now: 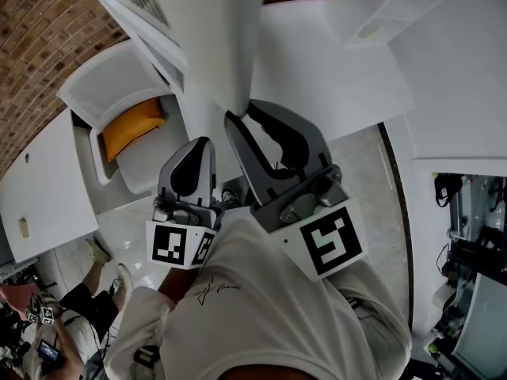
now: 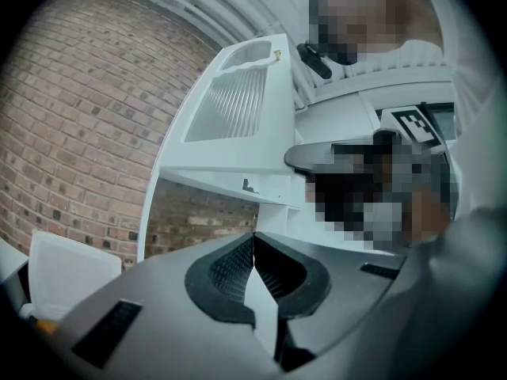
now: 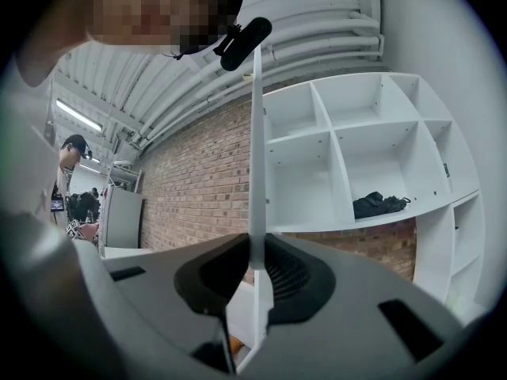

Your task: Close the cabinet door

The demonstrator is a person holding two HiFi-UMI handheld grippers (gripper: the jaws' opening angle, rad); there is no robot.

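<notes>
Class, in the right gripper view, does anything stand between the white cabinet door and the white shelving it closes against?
Nothing visible does. The right gripper clamps the thin white cabinet door edge-on; the black bundle lies inside a compartment of the white open shelving.

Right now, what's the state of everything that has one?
right gripper: shut on door
left gripper: shut, empty
door: open, seen edge-on, not yet closed
shelf: uncovered, one compartment holds a black bundle
</notes>
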